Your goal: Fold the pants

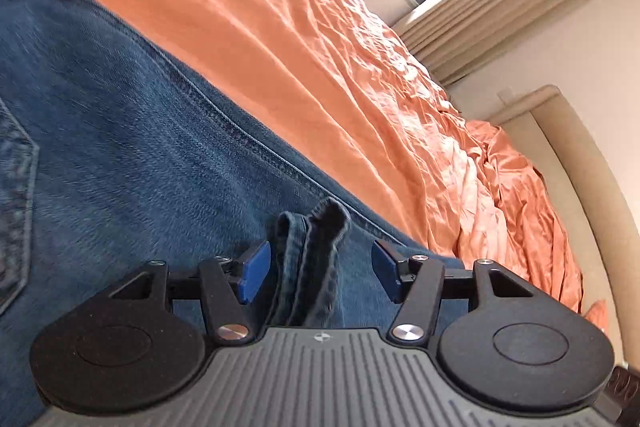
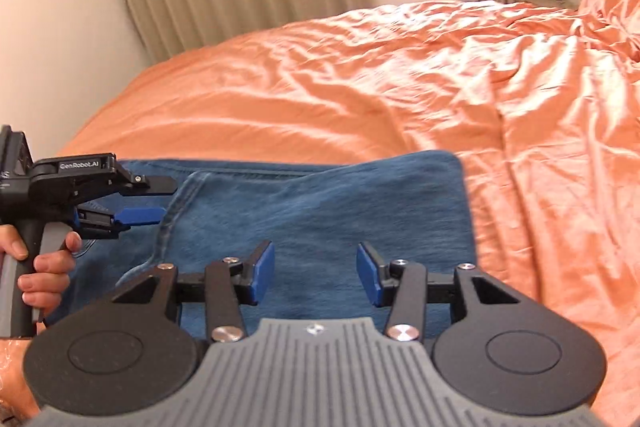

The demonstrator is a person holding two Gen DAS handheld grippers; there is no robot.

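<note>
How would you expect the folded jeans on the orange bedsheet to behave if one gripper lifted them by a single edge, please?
The jeans would probably droop and unfold, since the denim lies limp in soft layers. They look fairly heavy for cloth, given the thick seams. They seem unlikely to slip: a bunched edge sits between the open jaws of the left gripper, giving grip.

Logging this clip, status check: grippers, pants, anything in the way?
Left gripper open, a raised denim fold between its pads, not clamped. Right gripper open, empty, over the jeans. Jeans folded on orange bedsheet. Nothing in the way.
</note>
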